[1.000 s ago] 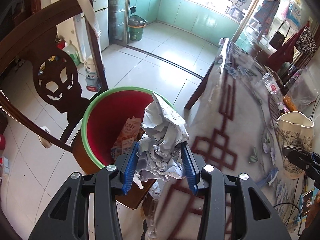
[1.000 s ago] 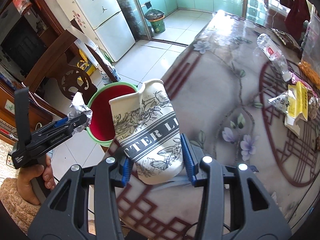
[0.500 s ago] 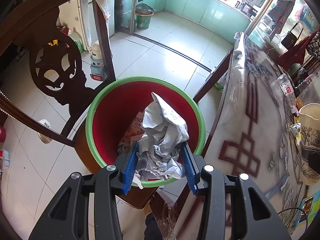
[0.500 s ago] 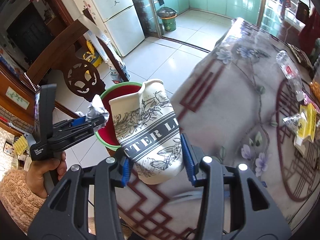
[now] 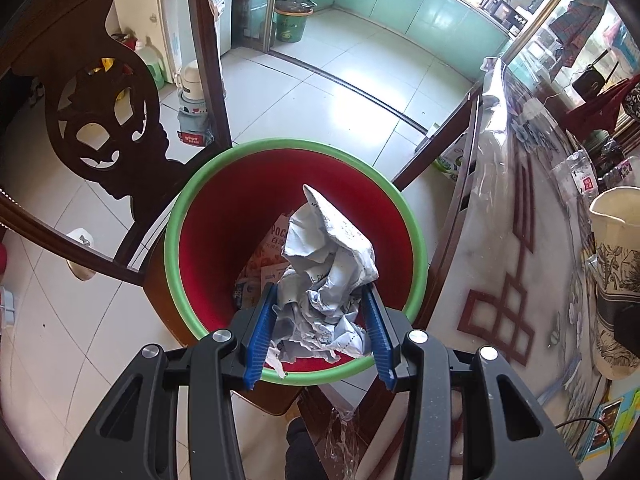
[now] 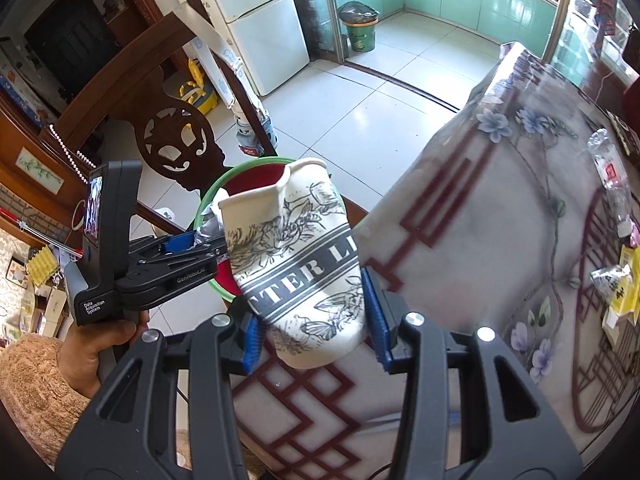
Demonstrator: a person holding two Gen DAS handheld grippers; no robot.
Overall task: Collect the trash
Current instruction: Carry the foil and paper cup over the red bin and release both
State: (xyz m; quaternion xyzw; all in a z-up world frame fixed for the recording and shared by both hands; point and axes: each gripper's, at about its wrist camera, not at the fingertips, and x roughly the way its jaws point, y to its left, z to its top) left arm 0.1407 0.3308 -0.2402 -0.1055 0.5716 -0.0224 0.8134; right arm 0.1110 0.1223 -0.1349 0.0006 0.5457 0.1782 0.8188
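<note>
My left gripper [image 5: 318, 334] is shut on a crumpled ball of white paper [image 5: 326, 280] and holds it right above the open mouth of a red bin with a green rim [image 5: 224, 232]. Snack packaging lies in the bin's bottom. My right gripper [image 6: 312, 326] is shut on a dented white paper cup with black floral print [image 6: 298, 264], held above the table's edge, next to the bin [image 6: 250, 174]. The cup also shows in the left wrist view [image 5: 618, 280]. The left gripper shows in the right wrist view [image 6: 192, 250].
A carved dark wooden chair [image 5: 100, 120] stands close left of the bin. The table [image 6: 500, 216] has a glossy floral cover, with a plastic bottle [image 6: 610, 176] and wrappers [image 6: 620, 292] at its right side. A green bin [image 6: 360, 28] and a fridge [image 6: 256, 20] stand farther off.
My left gripper has carried the crumpled paper from beside the table's edge to above the red bin's mouth. My right gripper has carried the cup left towards the bin.
</note>
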